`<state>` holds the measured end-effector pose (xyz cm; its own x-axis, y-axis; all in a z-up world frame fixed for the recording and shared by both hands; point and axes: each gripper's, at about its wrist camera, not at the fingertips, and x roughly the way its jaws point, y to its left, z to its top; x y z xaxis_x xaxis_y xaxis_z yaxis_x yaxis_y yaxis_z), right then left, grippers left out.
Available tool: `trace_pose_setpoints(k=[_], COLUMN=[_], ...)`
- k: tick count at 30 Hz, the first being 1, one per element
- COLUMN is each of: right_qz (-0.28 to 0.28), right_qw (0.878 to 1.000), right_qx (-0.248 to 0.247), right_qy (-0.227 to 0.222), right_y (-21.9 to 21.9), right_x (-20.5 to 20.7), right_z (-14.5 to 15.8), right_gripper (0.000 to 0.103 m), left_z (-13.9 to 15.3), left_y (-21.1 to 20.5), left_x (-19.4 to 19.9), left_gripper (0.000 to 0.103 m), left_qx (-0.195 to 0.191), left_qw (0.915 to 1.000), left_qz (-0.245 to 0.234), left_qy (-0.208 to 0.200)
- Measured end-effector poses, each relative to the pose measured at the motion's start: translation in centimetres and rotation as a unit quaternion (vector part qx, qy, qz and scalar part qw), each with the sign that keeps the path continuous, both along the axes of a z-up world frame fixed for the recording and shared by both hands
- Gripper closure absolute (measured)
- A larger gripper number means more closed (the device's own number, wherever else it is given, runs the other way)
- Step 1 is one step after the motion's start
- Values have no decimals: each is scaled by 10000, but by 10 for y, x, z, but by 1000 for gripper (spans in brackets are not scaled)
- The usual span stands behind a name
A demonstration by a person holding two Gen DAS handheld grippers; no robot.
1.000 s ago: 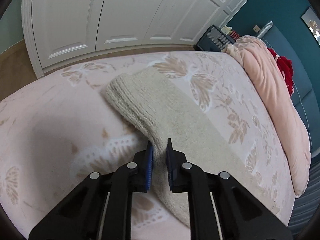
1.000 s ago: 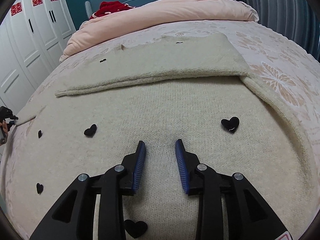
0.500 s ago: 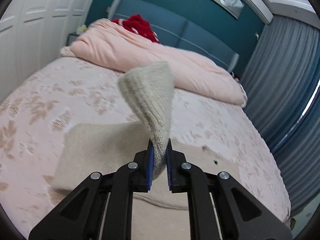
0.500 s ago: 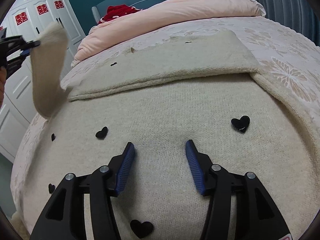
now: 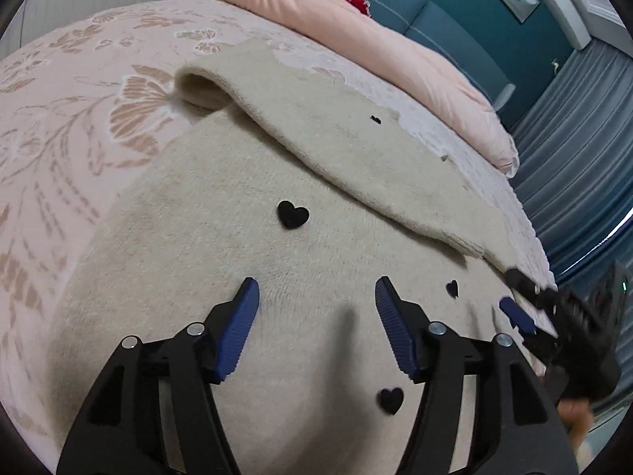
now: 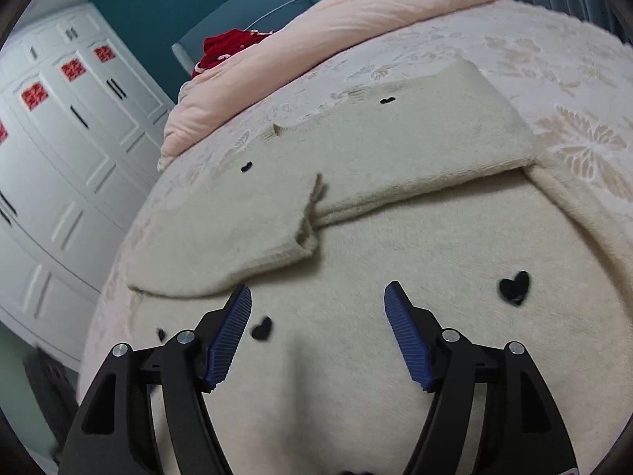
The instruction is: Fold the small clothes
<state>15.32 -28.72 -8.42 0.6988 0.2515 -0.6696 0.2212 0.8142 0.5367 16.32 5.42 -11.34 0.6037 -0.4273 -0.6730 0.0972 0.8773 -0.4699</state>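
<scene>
A cream knitted sweater (image 5: 198, 237) with small black hearts lies flat on the pink flowered bedspread (image 5: 59, 118). One sleeve (image 5: 336, 146) is folded across its chest, and its ribbed cuff rests near my right gripper (image 5: 518, 297). My left gripper (image 5: 316, 304) hovers over the sweater's body; its jaws are opening with nothing between them. In the right wrist view the sweater (image 6: 395, 261) shows both sleeves folded in, the left one (image 6: 221, 233) lying over the right one (image 6: 415, 146). There my right gripper (image 6: 316, 308) is over the body, its jaws opening and holding nothing.
A rolled pink duvet (image 6: 336, 39) and a red garment (image 6: 225, 45) lie at the head of the bed against a teal headboard (image 5: 435, 19). White wardrobe doors (image 6: 59, 138) stand on the left. Grey-blue curtains (image 5: 573, 158) hang on the right. A hand (image 5: 573, 415) holds the right gripper.
My left gripper lifted the sleeve, carried it across over the sweater and let go; the sleeve now lies folded on the chest. My right gripper's jaws spread wider.
</scene>
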Motion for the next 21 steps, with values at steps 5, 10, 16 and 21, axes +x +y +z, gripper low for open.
trace_pose_setpoints(k=[5, 10, 16, 21], right_qz=[-187, -135, 180, 721], right_qw=[9979, 9983, 9990, 9942], right_qx=[520, 327, -136, -613], right_qy=[328, 465, 386, -505], right_y=[15, 35, 48, 52], right_x=[39, 66, 88, 110], right_z=[-6, -5, 25, 115], right_gripper=[35, 55, 95, 96], left_z=[-4, -5, -6, 26], left_y=[2, -2, 0, 7], left_x=[-6, -7, -9, 19], left_gripper=[40, 32, 31, 30], left_qx=[-93, -91, -155, -1218], left_qw=[9997, 9993, 9992, 9917], left_qz=[-66, -176, -191, -310], left_qy=[-222, -313, -317, 278])
